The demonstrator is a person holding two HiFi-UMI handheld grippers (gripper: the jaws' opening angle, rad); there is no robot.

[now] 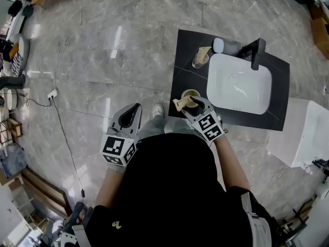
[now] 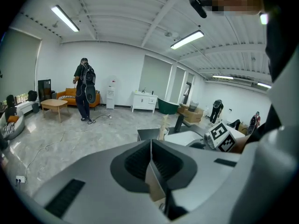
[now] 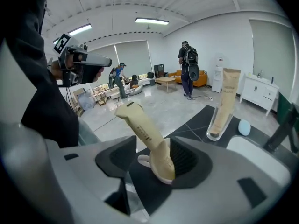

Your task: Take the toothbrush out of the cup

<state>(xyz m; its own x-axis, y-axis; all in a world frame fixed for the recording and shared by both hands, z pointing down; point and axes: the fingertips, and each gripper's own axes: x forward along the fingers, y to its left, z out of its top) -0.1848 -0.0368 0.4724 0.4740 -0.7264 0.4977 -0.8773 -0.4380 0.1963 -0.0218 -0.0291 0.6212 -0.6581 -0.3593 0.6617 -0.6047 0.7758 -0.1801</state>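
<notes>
- Straddling the toothbrush (image 3: 145,134) with the right gripper (image 3: 154,161); keeping the jaws spread wide and pressing on nothing; framing the beige handle between the pads, tilted to the left in the right gripper view, with its thick lower end close against the right-hand pad; impossible to say whether it actually touches there.
- Finding that toothbrush standing in the cup (image 1: 191,93) at the near-left corner of the black countertop (image 1: 185,50), just beside the white sink (image 1: 239,84); leaning out over the rim toward the counter's edge in the head view, which likely accounts for the slanted, downward approach from the person's side.
- Spreading that wide probably to clear the thick handle before closing; judging the task to be at the reach stage, with nothing lifted out of the cup yet.
- Hanging the left gripper (image 1: 131,115) out over the floor, jaws pressed together on nothing; keeping it well apart from the counter, apparently because one gripper is enough here.
- Noting a clear glass (image 1: 200,59) with a beige tube in it further back, near the tap (image 1: 257,53); well apart from the cup, so no obstacle.
- Minding the rim: closing low on the handle risks catching the cup and dragging it along; gripping higher looks safer.
</notes>
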